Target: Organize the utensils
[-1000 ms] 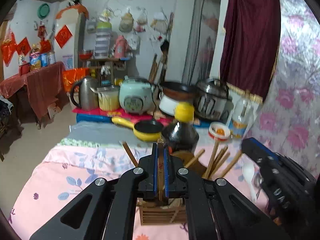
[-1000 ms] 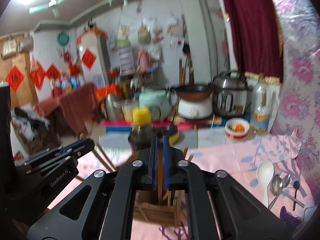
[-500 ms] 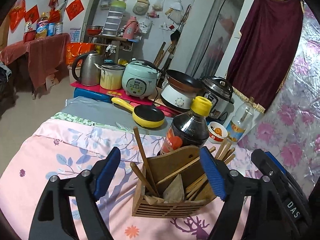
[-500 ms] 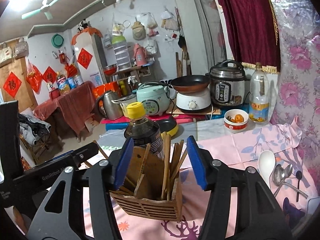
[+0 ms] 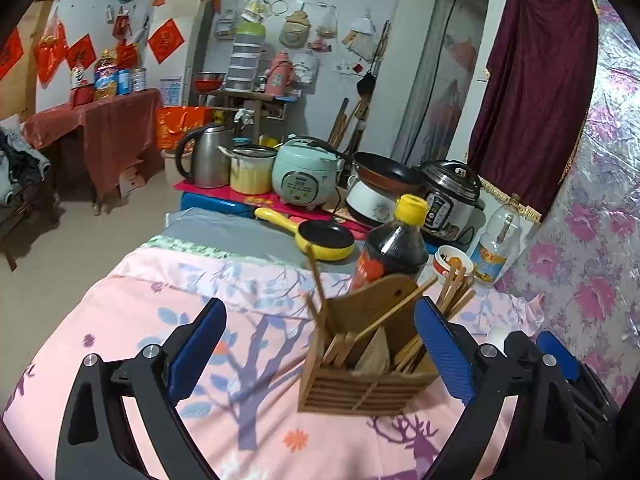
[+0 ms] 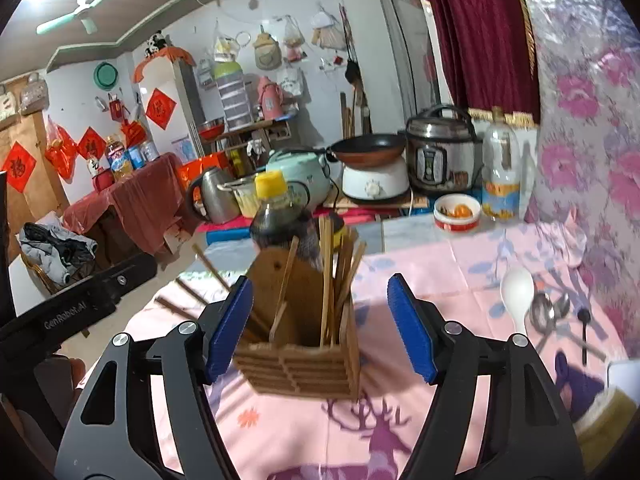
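Both grippers have let go of their chopsticks since a second ago. Left gripper (image 5: 320, 354) and right gripper (image 6: 320, 328) are opening wide, clamping nothing. One wooden holder (image 5: 360, 388) stands mid-table on the pink cloth (image 5: 140, 312), chopsticks (image 6: 326, 280) inside. One white spoon (image 6: 517, 294) and two metal spoons (image 6: 550, 312) lie near the right edge.

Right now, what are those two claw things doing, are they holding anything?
Left gripper: jaws opening, wide apart, holding nothing.
Right gripper: jaws opening, holding nothing; the wooden utensil holder stands between them.
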Motion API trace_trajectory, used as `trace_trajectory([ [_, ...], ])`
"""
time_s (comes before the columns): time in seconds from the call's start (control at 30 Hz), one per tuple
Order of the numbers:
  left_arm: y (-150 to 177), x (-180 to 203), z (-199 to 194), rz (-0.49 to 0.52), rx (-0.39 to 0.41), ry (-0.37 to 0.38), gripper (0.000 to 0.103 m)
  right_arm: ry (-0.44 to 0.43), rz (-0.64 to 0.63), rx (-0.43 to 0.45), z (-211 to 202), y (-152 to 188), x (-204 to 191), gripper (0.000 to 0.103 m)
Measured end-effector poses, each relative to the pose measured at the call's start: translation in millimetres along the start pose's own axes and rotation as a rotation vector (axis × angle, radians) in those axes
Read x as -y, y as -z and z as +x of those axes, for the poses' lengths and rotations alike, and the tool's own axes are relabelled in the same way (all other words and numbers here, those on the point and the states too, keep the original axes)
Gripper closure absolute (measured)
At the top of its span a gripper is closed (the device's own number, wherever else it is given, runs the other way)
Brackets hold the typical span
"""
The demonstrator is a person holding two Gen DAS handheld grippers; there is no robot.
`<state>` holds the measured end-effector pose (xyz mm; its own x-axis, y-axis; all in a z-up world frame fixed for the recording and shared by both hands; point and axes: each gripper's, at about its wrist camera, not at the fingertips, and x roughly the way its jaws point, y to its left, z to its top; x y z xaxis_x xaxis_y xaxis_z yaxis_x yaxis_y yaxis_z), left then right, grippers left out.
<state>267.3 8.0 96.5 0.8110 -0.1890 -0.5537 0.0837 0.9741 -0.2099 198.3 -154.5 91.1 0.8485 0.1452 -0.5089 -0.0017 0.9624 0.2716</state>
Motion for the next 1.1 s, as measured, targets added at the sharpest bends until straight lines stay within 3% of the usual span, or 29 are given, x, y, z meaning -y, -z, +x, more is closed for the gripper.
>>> trace_trajectory([
  [0.23, 29, -4, -37, 0.031, -0.002, -0.043, 0.009, 0.023, -0.038, -0.028, -34, 23, -10, 0.030],
  [0.37, 67, -5, -58, 0.078, 0.043, -0.087, 0.005, 0.033, -0.052, 0.006, -62, 35, -12, 0.020],
  [0.47, 90, -9, -53, 0.104, 0.015, -0.131, 0.005, 0.066, -0.050, 0.040, -76, 56, -4, 0.010],
  [0.67, 113, -23, -44, 0.060, -0.039, -0.131, 0.006, 0.163, -0.110, -0.002, -68, 100, 10, 0.009],
  [0.8, 122, -26, -39, 0.090, -0.040, -0.183, 0.006, 0.163, -0.136, -0.051, -56, 105, 9, 0.009],
  [0.97, 127, -25, -28, 0.105, -0.080, -0.190, 0.006, 0.190, -0.139, -0.054, -52, 108, 10, 0.009],
  [1.1, 126, -21, -32, 0.124, -0.067, -0.183, 0.006, 0.184, -0.103, -0.050, -58, 106, 16, 0.009],
])
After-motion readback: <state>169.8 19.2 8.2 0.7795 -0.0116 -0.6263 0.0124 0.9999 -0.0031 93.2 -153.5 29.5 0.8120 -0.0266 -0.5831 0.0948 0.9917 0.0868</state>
